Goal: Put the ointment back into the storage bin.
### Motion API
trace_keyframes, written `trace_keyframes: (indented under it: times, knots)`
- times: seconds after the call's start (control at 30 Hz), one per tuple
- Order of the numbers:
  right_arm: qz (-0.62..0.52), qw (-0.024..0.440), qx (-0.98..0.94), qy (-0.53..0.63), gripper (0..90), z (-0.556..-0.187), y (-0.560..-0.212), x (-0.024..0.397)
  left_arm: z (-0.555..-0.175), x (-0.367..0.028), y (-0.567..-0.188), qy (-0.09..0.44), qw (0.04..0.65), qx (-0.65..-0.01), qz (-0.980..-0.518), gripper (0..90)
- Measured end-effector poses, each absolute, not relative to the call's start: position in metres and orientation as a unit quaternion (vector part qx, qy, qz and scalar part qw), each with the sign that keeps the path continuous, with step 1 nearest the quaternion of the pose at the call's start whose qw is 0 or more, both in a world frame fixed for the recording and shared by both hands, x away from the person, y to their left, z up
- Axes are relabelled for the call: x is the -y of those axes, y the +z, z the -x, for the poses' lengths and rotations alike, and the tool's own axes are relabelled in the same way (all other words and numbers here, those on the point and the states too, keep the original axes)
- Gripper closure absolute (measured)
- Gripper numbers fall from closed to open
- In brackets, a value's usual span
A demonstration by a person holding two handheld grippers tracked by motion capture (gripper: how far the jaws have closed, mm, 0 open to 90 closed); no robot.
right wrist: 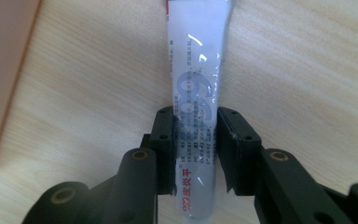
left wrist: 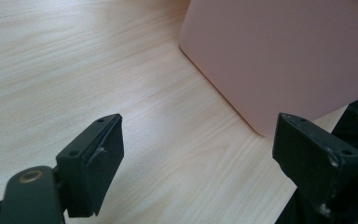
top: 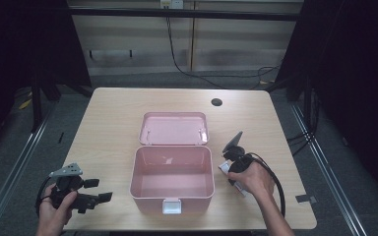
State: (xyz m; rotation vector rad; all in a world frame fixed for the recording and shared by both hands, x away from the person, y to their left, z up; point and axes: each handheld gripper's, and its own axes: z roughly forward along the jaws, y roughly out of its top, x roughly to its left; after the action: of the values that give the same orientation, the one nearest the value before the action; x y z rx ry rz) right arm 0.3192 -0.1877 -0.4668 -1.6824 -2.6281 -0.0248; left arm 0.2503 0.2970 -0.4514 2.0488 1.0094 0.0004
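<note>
Currently, at the table: a person works two handheld grippers around an open pink box (top: 172, 172), which serves as the landmark below.
Right gripper (right wrist: 196, 135): just right of the box, jaws closed onto a white tube (right wrist: 198, 79) with blue and red print, pinching it across its width.
Tube: lying flat on the wooden table (top: 108, 113) beside the box's right wall, running away from the jaws.
Left gripper (left wrist: 198, 154): near the box's front-left corner, jaws spread wide and holding nothing.
Box lid (top: 173, 129): swung back behind the box, inside facing up.
Doing the step well: likely a lift of the tube into the box; raise it level, clear the right wall before crossing, and keep the squeeze light so the soft tube does not buckle or slip.
Hard to make out: the tube's far end is cut off in the right gripper view; its print is too blurred to read; from the high view the hand covers most of it.
</note>
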Motion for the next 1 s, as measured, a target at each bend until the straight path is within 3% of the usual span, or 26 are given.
trace_keyframes:
  times: [1.0]
  knots:
    - [0.513, 0.092, 0.850, -0.072, 71.9, -0.317, -0.442, 0.211, -0.251, -0.297, -0.452, 0.001, 0.413, -0.399, -0.819, 16.4]
